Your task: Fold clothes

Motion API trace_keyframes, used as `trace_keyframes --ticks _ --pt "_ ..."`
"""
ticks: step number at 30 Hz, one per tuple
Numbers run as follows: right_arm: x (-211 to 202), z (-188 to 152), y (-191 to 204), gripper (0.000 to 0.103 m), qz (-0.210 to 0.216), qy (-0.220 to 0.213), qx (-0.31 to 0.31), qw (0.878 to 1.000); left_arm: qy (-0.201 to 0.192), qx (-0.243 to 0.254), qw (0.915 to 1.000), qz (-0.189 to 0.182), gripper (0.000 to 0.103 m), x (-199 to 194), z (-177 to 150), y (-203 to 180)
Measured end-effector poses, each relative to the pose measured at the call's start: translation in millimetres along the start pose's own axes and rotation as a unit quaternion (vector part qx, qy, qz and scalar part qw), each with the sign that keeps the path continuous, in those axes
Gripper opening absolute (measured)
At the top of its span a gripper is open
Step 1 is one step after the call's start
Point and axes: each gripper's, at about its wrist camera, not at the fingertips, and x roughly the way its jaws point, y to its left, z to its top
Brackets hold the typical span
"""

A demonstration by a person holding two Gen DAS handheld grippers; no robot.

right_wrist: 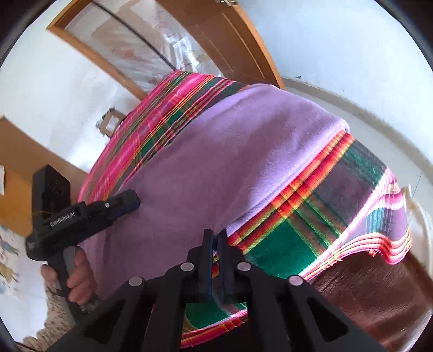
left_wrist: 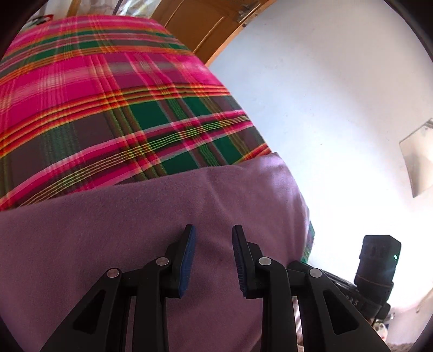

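Note:
A lilac garment [left_wrist: 135,230] [right_wrist: 243,151] lies spread on a pink, green and red plaid blanket [left_wrist: 108,94] [right_wrist: 311,243]. My left gripper [left_wrist: 213,235] hovers just over the garment with its blue pads apart and only flat cloth showing in the gap. In the right wrist view the left gripper [right_wrist: 130,204] sits at the garment's left edge, held by a hand [right_wrist: 78,273]. My right gripper [right_wrist: 215,235] has its jaws pressed together on the garment's near edge, where it meets the plaid. The right gripper's black body [left_wrist: 379,260] shows at the lower right of the left wrist view.
The blanket drapes over a dark brown surface [right_wrist: 379,297]. A wooden door [left_wrist: 205,24] [right_wrist: 230,40] and white walls [left_wrist: 324,94] stand behind. Wooden furniture [right_wrist: 16,168] is at the left. A framed panel [left_wrist: 416,162] leans on the wall.

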Motion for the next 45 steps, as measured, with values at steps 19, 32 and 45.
trace_keyframes --ticks 19,32,45 --pt "-19 9 44 0.01 -0.098 -0.084 -0.159 0.979 0.026 0.043 0.9986 0.017 0.029 -31 -73 -8" --pt "11 -10 49 0.011 -0.09 -0.026 -0.196 0.976 0.02 0.021 0.9995 0.007 0.029 -52 -103 -4" --pt "-15 -34 84 0.022 -0.12 -0.082 -0.284 0.948 -0.017 -0.016 0.9991 0.035 0.029 -90 -136 18"
